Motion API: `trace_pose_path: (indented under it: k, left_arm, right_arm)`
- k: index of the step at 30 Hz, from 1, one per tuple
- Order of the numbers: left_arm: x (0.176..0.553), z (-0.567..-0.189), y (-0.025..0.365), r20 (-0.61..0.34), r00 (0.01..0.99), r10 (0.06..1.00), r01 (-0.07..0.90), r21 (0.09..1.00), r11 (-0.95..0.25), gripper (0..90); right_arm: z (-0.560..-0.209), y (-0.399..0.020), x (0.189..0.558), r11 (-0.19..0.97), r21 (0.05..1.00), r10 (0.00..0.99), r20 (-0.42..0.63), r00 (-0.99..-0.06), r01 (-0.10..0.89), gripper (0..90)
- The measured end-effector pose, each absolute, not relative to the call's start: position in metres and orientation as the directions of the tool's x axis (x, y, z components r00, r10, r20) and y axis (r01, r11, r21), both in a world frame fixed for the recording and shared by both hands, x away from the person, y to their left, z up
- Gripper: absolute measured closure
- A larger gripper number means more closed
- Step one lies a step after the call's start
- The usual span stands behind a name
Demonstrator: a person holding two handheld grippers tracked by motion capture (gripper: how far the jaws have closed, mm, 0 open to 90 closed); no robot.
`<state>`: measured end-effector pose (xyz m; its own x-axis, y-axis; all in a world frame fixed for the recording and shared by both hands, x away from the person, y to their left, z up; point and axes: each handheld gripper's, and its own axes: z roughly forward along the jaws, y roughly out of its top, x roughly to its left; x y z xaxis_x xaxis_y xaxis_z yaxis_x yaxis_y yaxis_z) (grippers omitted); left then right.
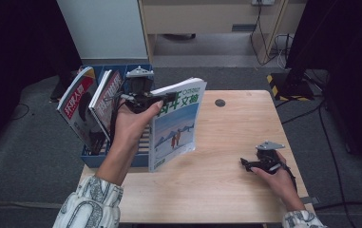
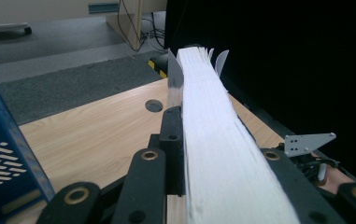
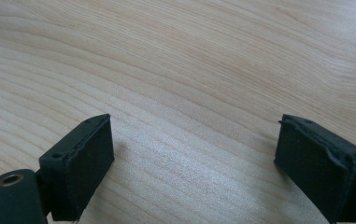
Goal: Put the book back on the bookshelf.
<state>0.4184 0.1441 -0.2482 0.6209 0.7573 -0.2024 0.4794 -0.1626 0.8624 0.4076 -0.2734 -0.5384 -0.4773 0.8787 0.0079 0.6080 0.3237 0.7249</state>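
My left gripper [image 1: 162, 100] is shut on a thick magazine [image 1: 176, 124] with a snowy blue cover and green characters, held upright above the left part of the wooden table [image 1: 235, 137]. In the left gripper view the magazine's white page block [image 2: 213, 135] runs between the two black jaws, edge on. My right gripper [image 1: 244, 164] rests low on the table near the right front, jaws pointing left. In the right gripper view its black pads [image 3: 80, 163] stand wide apart over bare wood with nothing between them.
A blue file rack [image 1: 95, 156] stands at the table's left edge with two magazines [image 1: 76, 102] leaning in it; its blue wall [image 2: 0, 158] is close on the left. A round cable hole [image 1: 220, 102] lies at the table's back. The right gripper's grey plate [image 2: 306, 142] is seen far off.
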Motion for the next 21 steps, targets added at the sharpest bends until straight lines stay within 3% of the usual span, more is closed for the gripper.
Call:
trace_pose_path:
  k: [21]
  left_arm:
    - [0.421, -0.232, 0.198, -0.209, 0.546, 0.811, 0.486, 0.868, -0.104, 73.4]
  right_arm:
    - [-0.538, -0.273, 0.408, 0.323, 0.725, 0.879, 0.008, -0.476, 0.608, 11.4]
